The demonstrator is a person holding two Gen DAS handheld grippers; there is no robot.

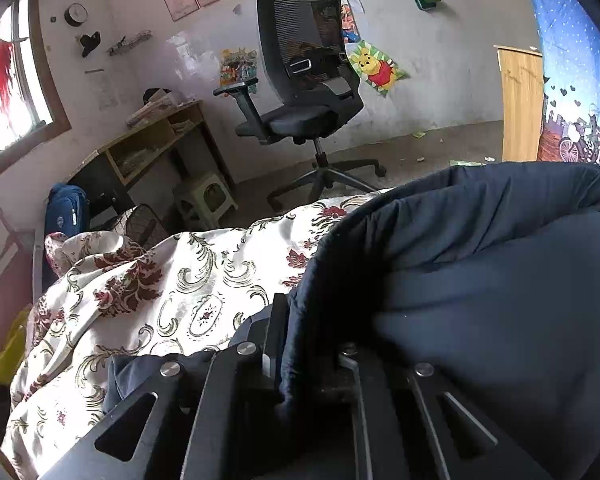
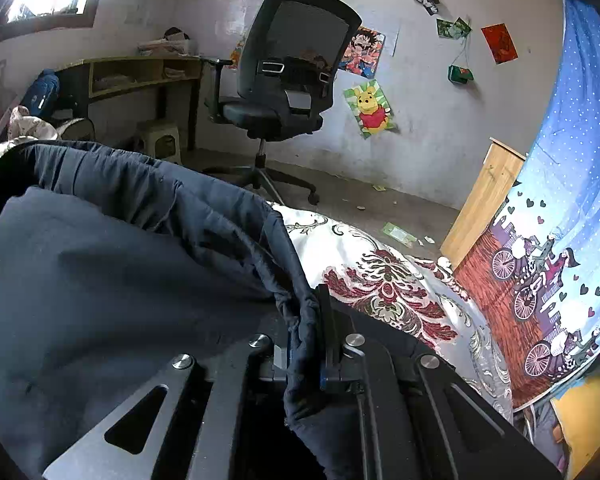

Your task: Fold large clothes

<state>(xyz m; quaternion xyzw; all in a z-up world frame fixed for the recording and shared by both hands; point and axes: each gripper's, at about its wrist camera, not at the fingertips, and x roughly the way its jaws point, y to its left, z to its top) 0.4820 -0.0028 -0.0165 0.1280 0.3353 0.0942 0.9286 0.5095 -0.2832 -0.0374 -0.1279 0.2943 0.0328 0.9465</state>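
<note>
A large dark navy garment (image 1: 480,272) is stretched between both grippers above a bed with a white cover patterned in red and olive flowers (image 1: 172,292). My left gripper (image 1: 296,340) is shut on the garment's edge, and the cloth billows to the right and hides the right finger. In the right wrist view the same navy garment (image 2: 112,264) fills the left half. My right gripper (image 2: 308,332) is shut on a bunched hem of it. The floral cover (image 2: 384,280) lies just beyond on the right.
A black mesh office chair (image 1: 304,80) stands on the concrete floor past the bed. A wooden desk (image 1: 156,140) with a green stool (image 1: 206,198) sits by the left wall. A wooden cabinet (image 2: 484,196) and a blue printed curtain (image 2: 560,216) are at the right.
</note>
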